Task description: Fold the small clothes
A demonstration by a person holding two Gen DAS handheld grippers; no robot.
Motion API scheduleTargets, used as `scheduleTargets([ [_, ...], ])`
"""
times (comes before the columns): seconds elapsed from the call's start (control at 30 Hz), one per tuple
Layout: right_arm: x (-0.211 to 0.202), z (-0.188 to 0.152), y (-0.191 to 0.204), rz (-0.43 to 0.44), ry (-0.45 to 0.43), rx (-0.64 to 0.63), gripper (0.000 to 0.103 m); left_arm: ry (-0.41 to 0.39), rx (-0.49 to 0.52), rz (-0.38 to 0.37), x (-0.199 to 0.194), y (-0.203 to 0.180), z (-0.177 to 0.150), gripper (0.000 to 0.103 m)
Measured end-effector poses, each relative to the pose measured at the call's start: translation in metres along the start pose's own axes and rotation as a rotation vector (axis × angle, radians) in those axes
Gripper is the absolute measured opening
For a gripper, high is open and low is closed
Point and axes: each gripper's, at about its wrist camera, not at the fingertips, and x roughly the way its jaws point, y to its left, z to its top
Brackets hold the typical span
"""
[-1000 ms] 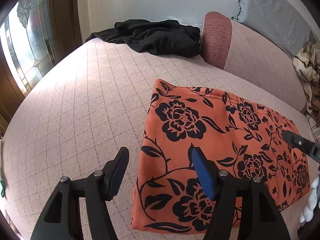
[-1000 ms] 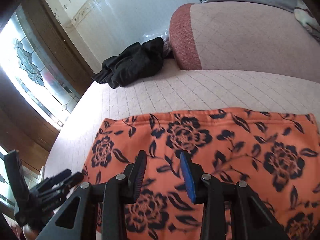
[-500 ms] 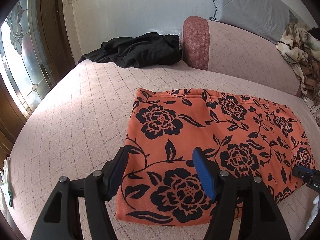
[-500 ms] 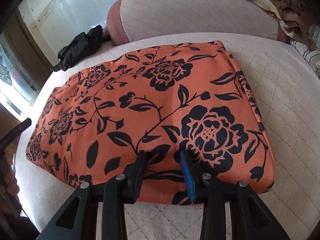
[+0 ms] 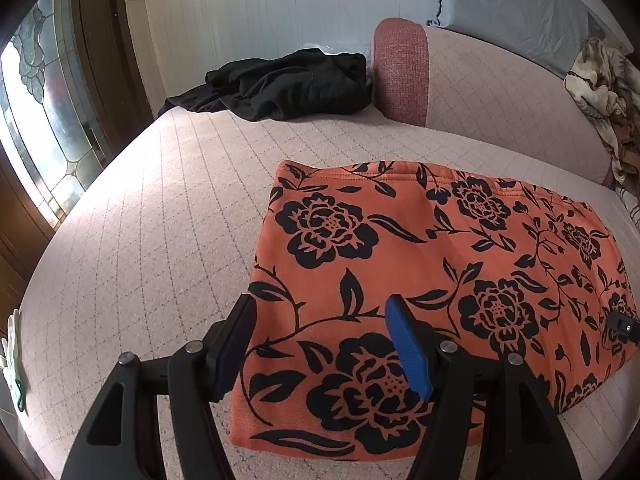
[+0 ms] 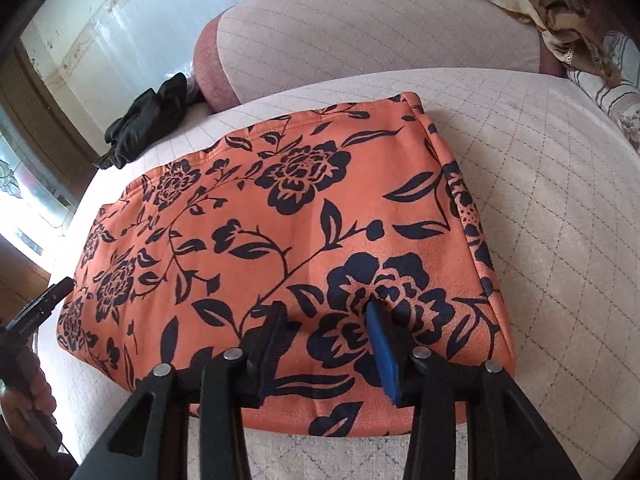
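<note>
An orange garment with black flowers lies folded flat in a rectangle on the pink quilted bed. My left gripper hangs open just above its near left corner, one finger off the cloth's edge and the blue pad over a flower. In the right wrist view the same garment fills the middle. My right gripper is low over its near right part, jaws opening, tips at the cloth's surface with no fold pinched between them. The right gripper's tip shows at the garment's right end.
A heap of black clothing lies at the far end of the bed beside a pink bolster. A grey pillow and a patterned blanket are at the back right. A stained-glass window is on the left. A hand holds the left gripper.
The right gripper swung from the garment's middle to its right end and sank toward it, then its jaws widened. The left gripper drifted slightly over the near left corner, still open.
</note>
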Motion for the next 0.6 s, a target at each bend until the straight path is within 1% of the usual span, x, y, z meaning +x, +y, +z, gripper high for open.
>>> scheduleTargets([
  [0.07, -0.005, 0.004, 0.009, -0.024, -0.006, -0.009, 0.05, 0.004, -0.002, 0.0, 0.001, 0.0, -0.001, 0.067],
  [0.1, -0.007, 0.007, 0.015, -0.019, -0.019, -0.024, 0.05, 0.007, -0.004, 0.001, 0.002, 0.0, -0.001, 0.067],
  [0.17, -0.011, 0.016, 0.028, -0.011, -0.054, -0.049, 0.05, 0.011, -0.009, -0.001, 0.003, 0.001, -0.002, 0.067],
  [0.23, -0.012, 0.026, 0.038, -0.023, -0.086, -0.059, 0.05, 0.011, -0.016, -0.002, 0.003, 0.003, -0.001, 0.067],
  [0.33, -0.003, 0.044, 0.042, -0.065, -0.102, -0.042, 0.05, 0.015, -0.027, -0.006, 0.005, 0.005, 0.0, 0.067],
  [0.4, 0.009, 0.052, 0.037, -0.114, -0.091, -0.028, 0.05, 0.016, -0.03, -0.01, 0.005, 0.005, 0.0, 0.067],
  [0.47, 0.028, 0.054, 0.029, -0.168, -0.038, -0.022, 0.05, 0.016, -0.031, -0.015, 0.004, 0.005, 0.001, 0.067],
  [0.5, 0.038, 0.053, 0.025, -0.17, 0.001, -0.015, 0.05, 0.015, -0.032, -0.018, 0.004, 0.005, 0.001, 0.067],
  [0.6, 0.035, 0.056, 0.033, -0.174, -0.012, -0.029, 0.05, 0.012, -0.034, -0.029, 0.001, 0.005, 0.002, 0.067],
])
